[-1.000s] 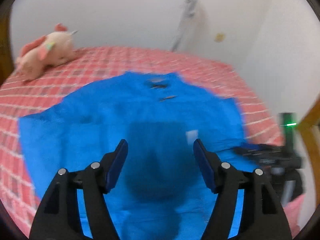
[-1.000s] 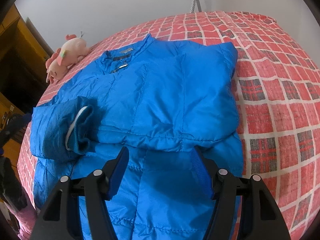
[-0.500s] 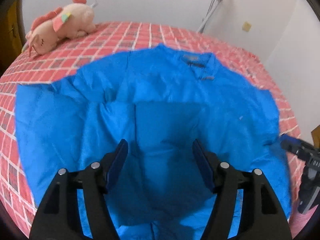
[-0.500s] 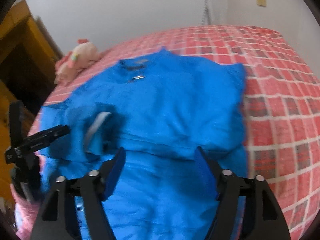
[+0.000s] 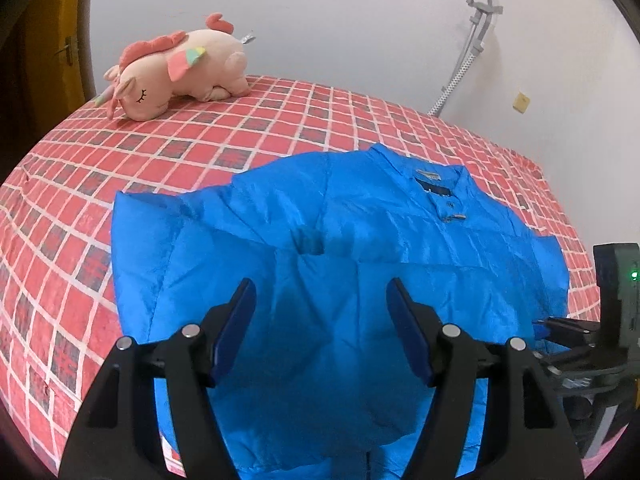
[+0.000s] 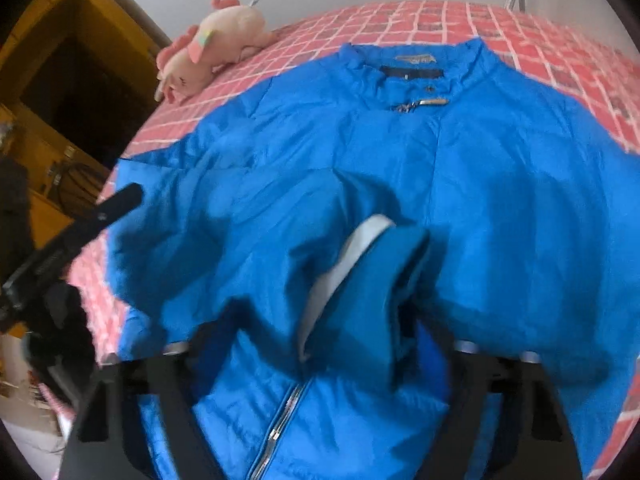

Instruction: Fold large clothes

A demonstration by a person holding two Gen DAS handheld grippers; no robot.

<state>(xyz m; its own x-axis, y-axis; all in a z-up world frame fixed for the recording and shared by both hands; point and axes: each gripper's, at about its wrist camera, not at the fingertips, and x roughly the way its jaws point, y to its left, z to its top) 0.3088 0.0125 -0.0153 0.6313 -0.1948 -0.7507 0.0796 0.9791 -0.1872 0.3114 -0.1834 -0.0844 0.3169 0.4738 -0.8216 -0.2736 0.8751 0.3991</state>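
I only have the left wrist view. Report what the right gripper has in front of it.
Observer: A sleeve cuff of the blue jacket, white lining showing, sits between the jaws of the right gripper, which are closing.
Operator: Say whether it grips yet.
Observer: Cannot tell; draped blue fabric hides the contact.
Operator: Locate the zipper.
Observer: The zipper runs toward the near hem, just below that cuff.

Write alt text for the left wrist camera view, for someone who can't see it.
An open left gripper, nothing between its blue pads, hovers over a bright blue jacket spread on a red checked bedspread. A pink plush unicorn lies near the far wall.
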